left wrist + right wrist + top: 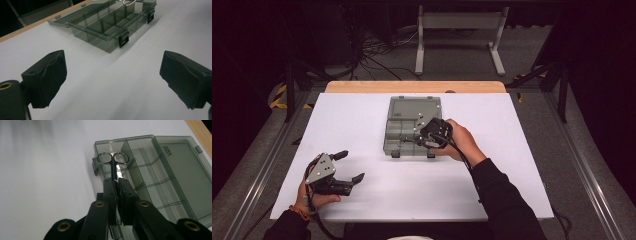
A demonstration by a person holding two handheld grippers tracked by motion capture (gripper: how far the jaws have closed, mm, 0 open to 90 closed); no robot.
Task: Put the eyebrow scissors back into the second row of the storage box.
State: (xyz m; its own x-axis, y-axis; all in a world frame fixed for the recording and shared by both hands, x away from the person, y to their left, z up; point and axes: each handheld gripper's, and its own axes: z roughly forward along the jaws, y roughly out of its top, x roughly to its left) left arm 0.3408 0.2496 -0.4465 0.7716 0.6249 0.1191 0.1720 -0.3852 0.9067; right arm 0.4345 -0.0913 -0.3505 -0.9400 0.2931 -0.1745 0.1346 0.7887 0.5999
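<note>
The right gripper (116, 182), jaws clamped on the scissors (113, 161), hangs them over the open box (175, 170) for stowing, while the left gripper (112, 80) idles wide open and empty on the counter (125, 100).

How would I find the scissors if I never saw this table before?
Look at the white table and find the smoky see-through box with its lid open. Over its long compartment, the right claw pinches small scissors, the only shiny metal thing, with two round finger loops.
</note>
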